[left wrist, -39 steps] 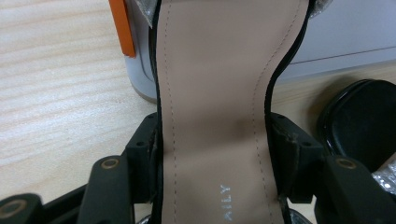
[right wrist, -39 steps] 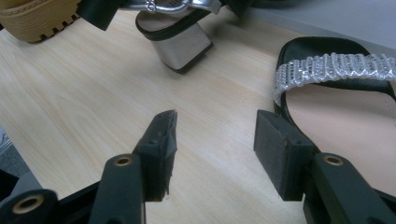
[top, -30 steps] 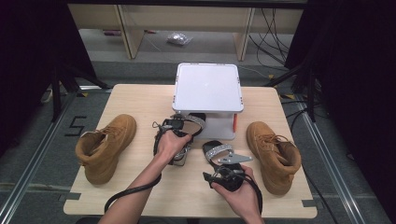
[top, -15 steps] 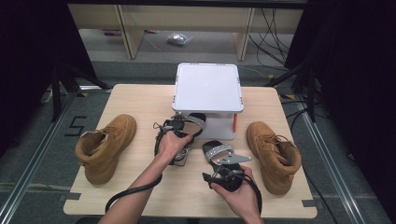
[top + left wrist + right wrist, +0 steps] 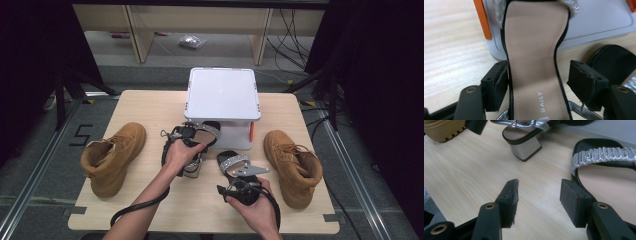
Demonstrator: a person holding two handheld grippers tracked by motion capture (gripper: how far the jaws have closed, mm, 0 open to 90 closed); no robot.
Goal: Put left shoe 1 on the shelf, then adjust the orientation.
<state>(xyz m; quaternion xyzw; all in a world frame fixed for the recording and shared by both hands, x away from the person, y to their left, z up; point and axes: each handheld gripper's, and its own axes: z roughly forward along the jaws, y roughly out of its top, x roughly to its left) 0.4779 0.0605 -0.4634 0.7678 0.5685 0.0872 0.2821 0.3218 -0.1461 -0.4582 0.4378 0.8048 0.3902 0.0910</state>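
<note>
Beige insole of our sandal (image 5: 534, 60) sits between the left tongs (image 5: 541, 82), just spreading, touching at nine o'clock; it may tip. Right tongs (image 5: 537, 202) gape empty.

Even overhead light falls on the pale wooden table (image 5: 150, 107), while black curtains on both sides stay very dark. The glossy white square box lid (image 5: 222, 94) shows soft glare. Shadows are short and faint. The high view is slightly soft; both gripper views are sharp on the table's grain but blurred on their nearest parts
</note>
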